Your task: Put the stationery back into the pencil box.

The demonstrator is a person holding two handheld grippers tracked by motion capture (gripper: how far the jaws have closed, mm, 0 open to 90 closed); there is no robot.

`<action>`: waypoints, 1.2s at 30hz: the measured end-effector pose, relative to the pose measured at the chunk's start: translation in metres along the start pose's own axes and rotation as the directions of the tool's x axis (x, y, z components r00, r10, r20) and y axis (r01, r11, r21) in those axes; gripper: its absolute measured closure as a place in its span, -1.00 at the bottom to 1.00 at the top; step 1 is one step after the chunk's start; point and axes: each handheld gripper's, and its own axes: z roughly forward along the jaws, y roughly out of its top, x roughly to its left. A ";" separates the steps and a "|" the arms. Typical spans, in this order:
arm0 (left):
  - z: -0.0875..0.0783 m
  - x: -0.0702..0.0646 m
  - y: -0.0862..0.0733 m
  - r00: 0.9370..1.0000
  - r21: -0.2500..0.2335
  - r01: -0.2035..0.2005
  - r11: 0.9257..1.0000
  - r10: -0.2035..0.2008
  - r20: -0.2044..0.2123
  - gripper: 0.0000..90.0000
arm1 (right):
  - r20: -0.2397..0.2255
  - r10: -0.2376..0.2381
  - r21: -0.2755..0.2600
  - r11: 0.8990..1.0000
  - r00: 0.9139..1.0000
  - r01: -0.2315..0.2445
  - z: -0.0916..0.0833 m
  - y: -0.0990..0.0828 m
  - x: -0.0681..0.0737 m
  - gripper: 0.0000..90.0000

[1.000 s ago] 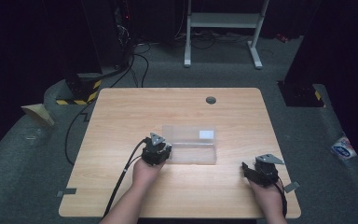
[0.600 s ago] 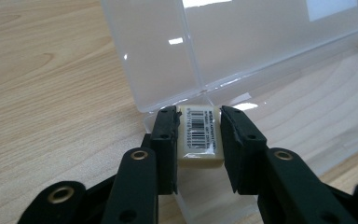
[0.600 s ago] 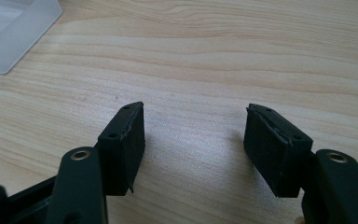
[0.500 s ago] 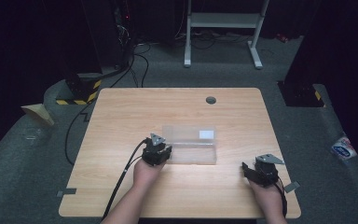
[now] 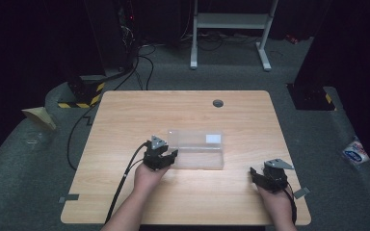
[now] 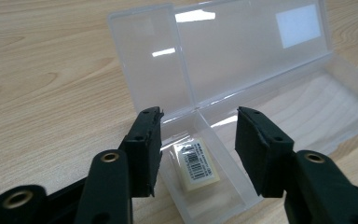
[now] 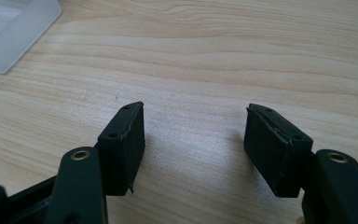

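A clear plastic box (image 5: pixel 197 153) lies open mid-table, its lid (image 6: pixel 242 51) tilted up at the back. In its small end compartment rests a pale little block with a barcode label (image 6: pixel 196 165). My left gripper (image 5: pixel 166 155) hovers at the box's left end; in the left gripper view its jaws (image 6: pixel 198 116) straddle that compartment. They have just been opening, and the pads touch neither the block nor the box. My right gripper (image 5: pixel 254 173) sits near the front right of the table, open (image 7: pixel 196 116) over bare wood. A corner of the box (image 7: pixel 14 28) shows beyond it.
The wooden table (image 5: pixel 125 115) has a round cable hole (image 5: pixel 218 103) near its far edge. A black cable (image 5: pixel 125 178) trails from the left gripper off the front edge. On the floor stand a white frame (image 5: pixel 231 21) behind and a packet (image 5: pixel 355 153) to the right.
The left gripper's jaws look a little wider apart than before. Both hands and the box stay where they were.
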 end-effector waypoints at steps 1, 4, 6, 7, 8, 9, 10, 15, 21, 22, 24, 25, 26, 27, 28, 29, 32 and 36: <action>-0.001 0.001 0.000 1.000 0.000 -0.001 1.000 0.001 0.001 0.09 | 0.000 0.000 0.000 1.000 1.000 0.000 0.000 0.000 0.000 -0.16; -0.004 0.004 -0.001 1.000 -0.001 -0.016 1.000 0.016 -0.009 0.01 | -0.002 -0.001 0.000 1.000 1.000 0.001 0.000 0.000 0.000 -0.16; -0.004 0.004 -0.002 0.999 -0.003 -0.030 1.000 0.030 -0.015 -0.02 | -0.002 0.000 -0.001 1.000 1.000 0.000 0.000 0.000 0.000 -0.16; -0.005 0.004 -0.002 0.999 -0.001 -0.031 1.000 0.031 -0.010 -0.04 | -0.002 0.001 -0.001 1.000 1.000 -0.001 0.000 0.000 0.000 -0.16; -0.006 0.005 -0.002 1.000 -0.008 -0.029 1.000 0.029 -0.004 -0.06 | -0.002 0.000 -0.001 1.000 1.000 0.000 0.000 0.000 0.000 -0.16; -0.007 0.007 -0.002 1.000 -0.013 -0.025 1.000 0.025 0.002 -0.09 | -0.002 0.000 -0.001 1.000 1.000 0.000 0.000 0.000 0.000 -0.16; -0.008 0.008 -0.003 1.000 -0.013 -0.031 0.999 0.031 0.001 -0.11 | -0.002 -0.002 -0.003 1.000 1.000 0.002 0.000 0.000 0.000 -0.16; -0.014 0.015 -0.006 1.000 -0.031 -0.029 0.999 0.029 -0.009 -0.25 | -0.003 0.000 -0.001 1.000 1.000 0.000 0.000 0.000 0.000 -0.16; -0.025 0.024 -0.010 1.000 -0.023 -0.027 0.999 0.027 -0.002 -0.42 | -0.001 0.000 0.001 1.000 1.000 0.000 0.000 0.000 0.000 -0.16; -0.026 0.026 -0.012 1.000 -0.020 -0.028 0.999 0.028 -0.001 -0.45 | -0.001 0.000 0.001 1.000 1.000 0.000 0.000 0.000 0.000 -0.16; -0.030 0.029 -0.015 1.000 -0.016 -0.024 1.000 0.024 -0.002 -0.50 | -0.002 0.001 -0.001 1.000 1.000 -0.001 0.000 0.000 0.000 -0.16; -0.031 0.031 -0.017 1.000 -0.016 -0.022 1.000 0.022 -0.002 -0.50 | -0.002 0.001 -0.001 1.000 1.000 -0.001 0.000 0.000 0.000 -0.16; -0.033 0.033 -0.019 1.000 -0.011 -0.015 1.000 0.015 0.003 -0.54 | -0.002 0.001 -0.001 1.000 1.000 -0.001 0.000 0.000 0.000 -0.16; -0.034 0.035 -0.021 1.000 -0.010 -0.016 1.000 0.016 -0.002 -0.54 | -0.002 0.001 -0.001 1.000 1.000 -0.001 0.000 0.000 0.000 -0.16; -0.036 0.037 -0.023 1.000 -0.007 -0.015 1.000 0.015 -0.003 -0.58 | -0.001 0.000 0.001 1.000 1.000 0.000 0.000 0.000 0.000 -0.16; -0.038 0.040 -0.025 1.000 -0.005 -0.020 1.000 0.020 -0.010 -0.58 | -0.001 0.000 0.001 1.000 1.000 0.000 0.000 0.000 0.000 -0.16; -0.044 0.049 -0.032 1.000 0.001 -0.004 1.000 0.004 -0.030 -0.63 | -0.001 -0.001 0.000 1.000 1.000 0.001 0.000 0.000 0.000 -0.16; -0.051 0.065 -0.043 0.998 0.021 0.000 1.000 0.002 -0.062 -0.66 | 0.000 -0.002 0.000 1.000 1.000 0.002 0.000 0.000 0.000 -0.16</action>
